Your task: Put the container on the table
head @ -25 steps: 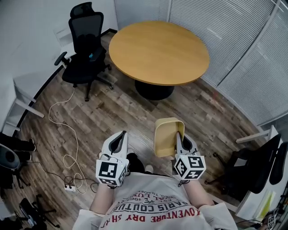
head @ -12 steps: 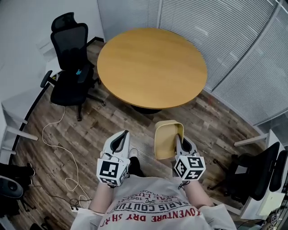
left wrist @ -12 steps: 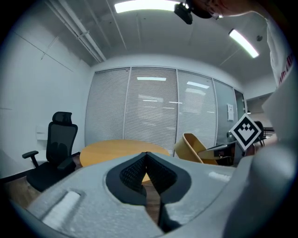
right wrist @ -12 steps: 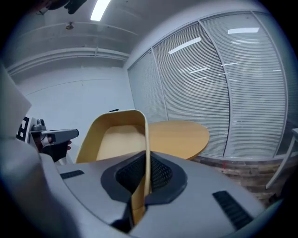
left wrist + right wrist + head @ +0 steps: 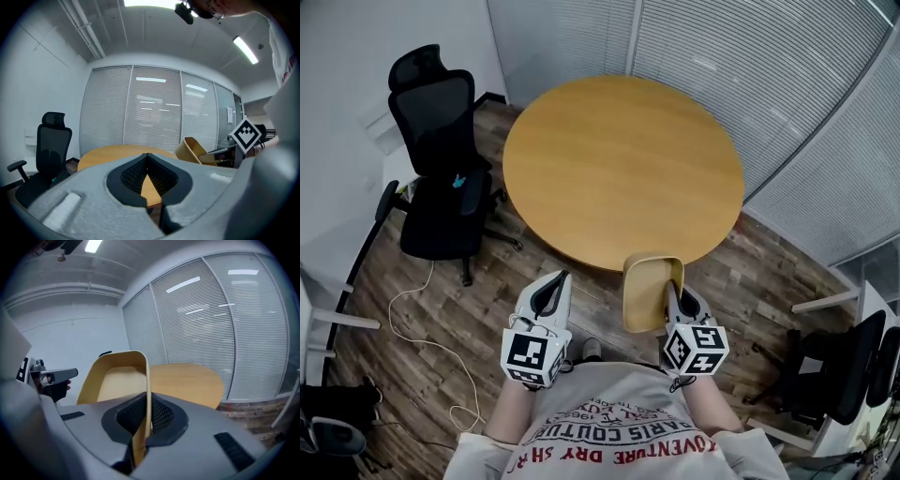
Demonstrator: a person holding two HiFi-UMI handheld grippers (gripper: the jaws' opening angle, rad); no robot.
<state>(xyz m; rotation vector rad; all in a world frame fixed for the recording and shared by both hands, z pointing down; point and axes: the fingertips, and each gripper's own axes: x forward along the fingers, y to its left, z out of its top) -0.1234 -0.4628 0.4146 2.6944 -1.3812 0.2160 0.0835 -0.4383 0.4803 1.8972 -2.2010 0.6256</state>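
A tan open container (image 5: 648, 290) hangs upright in the air, its far rim just over the near edge of the round wooden table (image 5: 623, 164). My right gripper (image 5: 672, 284) is shut on the container's right wall; in the right gripper view that wall (image 5: 149, 394) runs between the jaws, with the table (image 5: 192, 380) beyond. My left gripper (image 5: 554, 279) is level with it, to the left, shut and holding nothing. In the left gripper view its tips (image 5: 147, 156) meet, and the container (image 5: 194, 150) shows at the right, beside the table (image 5: 112, 153).
A black office chair (image 5: 439, 173) stands left of the table, and another dark chair (image 5: 848, 366) at the right edge. White blinds (image 5: 750, 66) line the far wall. A white cable (image 5: 422, 314) lies on the wood floor at left.
The table has come nearer in the head view, so its near edge now lies under the container's far rim. Both grippers keep their pose and the same hold.
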